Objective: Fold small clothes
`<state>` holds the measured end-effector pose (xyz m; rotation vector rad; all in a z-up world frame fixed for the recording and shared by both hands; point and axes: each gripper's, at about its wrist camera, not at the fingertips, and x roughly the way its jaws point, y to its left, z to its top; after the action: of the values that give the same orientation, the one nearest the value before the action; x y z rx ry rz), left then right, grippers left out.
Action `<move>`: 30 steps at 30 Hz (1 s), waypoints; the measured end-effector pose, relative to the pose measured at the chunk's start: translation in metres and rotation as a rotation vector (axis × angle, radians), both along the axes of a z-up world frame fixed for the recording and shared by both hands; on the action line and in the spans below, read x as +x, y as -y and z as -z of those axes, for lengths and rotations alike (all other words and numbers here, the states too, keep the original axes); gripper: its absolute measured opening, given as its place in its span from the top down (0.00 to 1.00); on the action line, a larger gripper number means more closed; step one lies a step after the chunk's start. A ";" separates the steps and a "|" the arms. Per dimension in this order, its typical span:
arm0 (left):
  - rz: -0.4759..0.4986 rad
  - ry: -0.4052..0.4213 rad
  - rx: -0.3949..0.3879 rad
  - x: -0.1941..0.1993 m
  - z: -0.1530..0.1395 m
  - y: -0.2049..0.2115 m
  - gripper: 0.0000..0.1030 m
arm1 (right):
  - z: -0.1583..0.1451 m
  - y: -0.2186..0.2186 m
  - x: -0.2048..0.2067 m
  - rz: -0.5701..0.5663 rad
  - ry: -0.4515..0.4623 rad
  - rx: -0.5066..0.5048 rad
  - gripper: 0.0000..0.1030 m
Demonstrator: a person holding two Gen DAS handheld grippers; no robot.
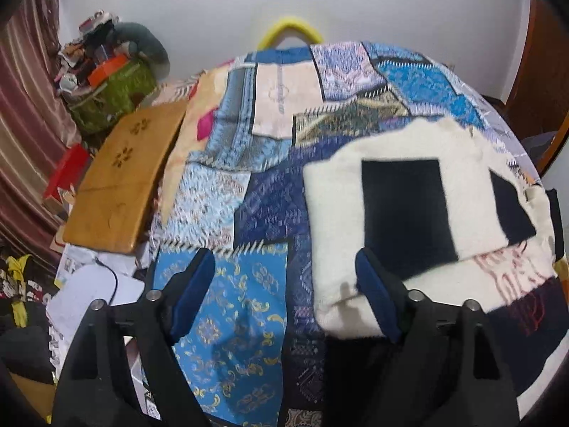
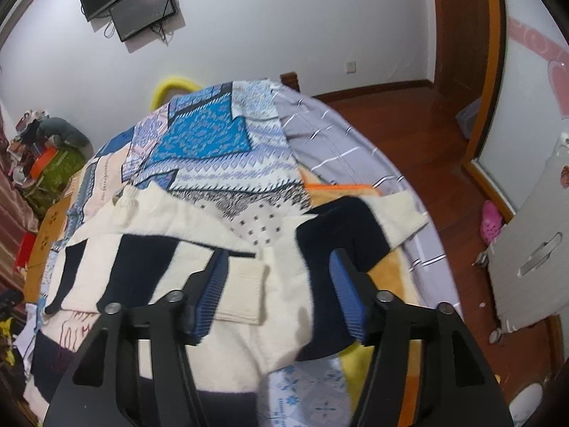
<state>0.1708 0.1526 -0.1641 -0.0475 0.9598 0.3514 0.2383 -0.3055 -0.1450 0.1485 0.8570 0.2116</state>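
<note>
A: Where do we stand with the cream and navy sweater [image 2: 170, 249]?

B: It lies flat on the bed, on top of the patchwork bedspread [image 1: 249, 192]. One sleeve looks turned in across the body, with its ribbed cuff [image 2: 245, 291] resting on the chest just ahead of our right gripper [image 2: 277, 295].

A: And our fingers?

B: On the right they stand apart and hold nothing; the cuff sits between them but no pad presses on it. The left gripper [image 1: 284, 291] is spread wide too, and empty, with one finger [image 1: 377, 302] over the sweater's near edge and the other over the blue floral patch of the spread.

A: So which step are we in?

B: We judge that we are between folds: one sleeve is laid in and let go, and the next grab is not yet made. The other sleeve [image 2: 362, 227] is flung outward toward the bed's edge, over the yellow blanket [image 2: 391, 284].

A: What does the next move call for?

B: Probably we need to pinch that outer sleeve near its cuff and carry it across the body. The knit is thick and soft, so we should take a full bite, or it may slip and bunch up.
</note>
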 end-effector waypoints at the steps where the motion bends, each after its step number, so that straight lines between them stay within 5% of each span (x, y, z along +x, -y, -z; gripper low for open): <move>1: 0.005 0.005 0.004 0.004 -0.003 0.002 0.20 | -0.002 0.003 -0.001 0.009 0.010 -0.002 0.40; 10: 0.099 0.003 -0.021 0.045 -0.006 0.038 0.20 | 0.000 0.038 0.001 0.079 0.015 -0.011 0.33; 20: 0.174 -0.074 -0.053 0.094 0.027 0.080 0.19 | 0.049 0.076 0.028 0.165 -0.100 0.041 0.33; 30: 0.171 -0.165 -0.065 0.117 0.058 0.077 0.19 | 0.100 0.074 0.063 0.159 -0.207 0.104 0.35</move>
<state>0.2879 0.0752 -0.2223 0.0050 1.1307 0.1681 0.3016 -0.3794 -0.2454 0.3391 1.0355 0.0924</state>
